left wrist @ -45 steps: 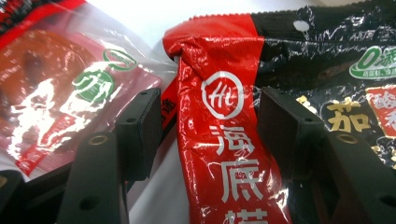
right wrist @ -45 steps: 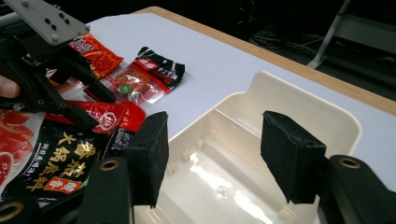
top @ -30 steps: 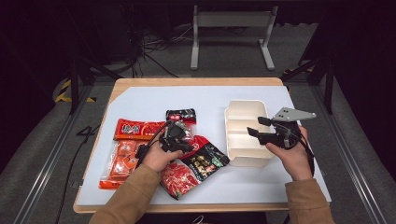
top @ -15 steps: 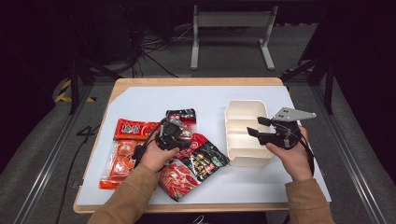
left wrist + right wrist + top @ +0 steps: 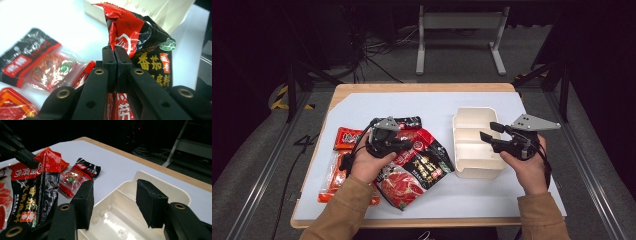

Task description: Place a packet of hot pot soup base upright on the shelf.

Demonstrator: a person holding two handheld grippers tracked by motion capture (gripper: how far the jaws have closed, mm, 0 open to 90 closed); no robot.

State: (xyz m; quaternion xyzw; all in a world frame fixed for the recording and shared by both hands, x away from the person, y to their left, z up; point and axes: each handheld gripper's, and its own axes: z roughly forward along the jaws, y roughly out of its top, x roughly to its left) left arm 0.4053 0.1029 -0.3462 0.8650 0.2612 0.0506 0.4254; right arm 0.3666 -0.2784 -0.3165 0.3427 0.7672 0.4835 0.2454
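A large red-and-black food packet (image 5: 419,167) lies in front of the person, its upper edge lifted off the table. My left gripper (image 5: 404,146) is shut on that edge; in the left gripper view the jaws (image 5: 116,53) pinch the crumpled red corner of the packet (image 5: 142,40). To the right stands a white divided tray (image 5: 472,114). My right gripper (image 5: 488,131) hovers over the tray's right side with its jaws apart. They have just been closing a little, and nothing is between them. The right gripper view has the pads (image 5: 150,202) above the tray (image 5: 160,176).
A small black-and-red sachet (image 5: 409,121) lies behind the left gripper, also seen as the sachet (image 5: 80,173) beside the tray. Orange packets (image 5: 346,139) lie at the left, one (image 5: 329,177) near the table's front. The table's wooden edge (image 5: 422,87) runs along the back.
My left gripper has closed on the packet's edge and risen, pulling that edge up and slightly right. The right hand has stayed over the tray.
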